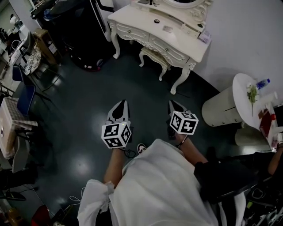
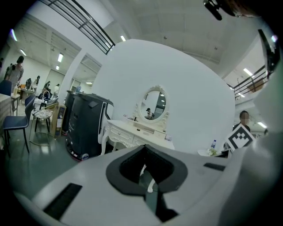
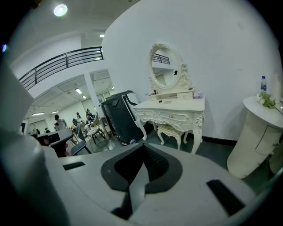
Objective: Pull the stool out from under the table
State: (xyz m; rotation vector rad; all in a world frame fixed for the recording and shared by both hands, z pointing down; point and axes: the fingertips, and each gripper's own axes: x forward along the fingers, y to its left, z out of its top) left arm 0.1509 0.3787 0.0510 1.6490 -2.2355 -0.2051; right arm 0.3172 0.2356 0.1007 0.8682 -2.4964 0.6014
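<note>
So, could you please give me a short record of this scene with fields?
stool: partly under the table, not yet pulled out
left tool: shut, empty, well short of the stool
right tool: shut, empty, also short of it
mirror: oval, on the table
side table: round, right of the table in the head view, bottle on it

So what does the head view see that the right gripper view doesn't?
Only the head view shows the person's white top, a shoe and the left claw from above. Only the right gripper view shows the balcony railing and a ceiling light. Both show the white table with the stool tucked under it, the black cabinet, the water bottle, and the right claw, shut and empty.
</note>
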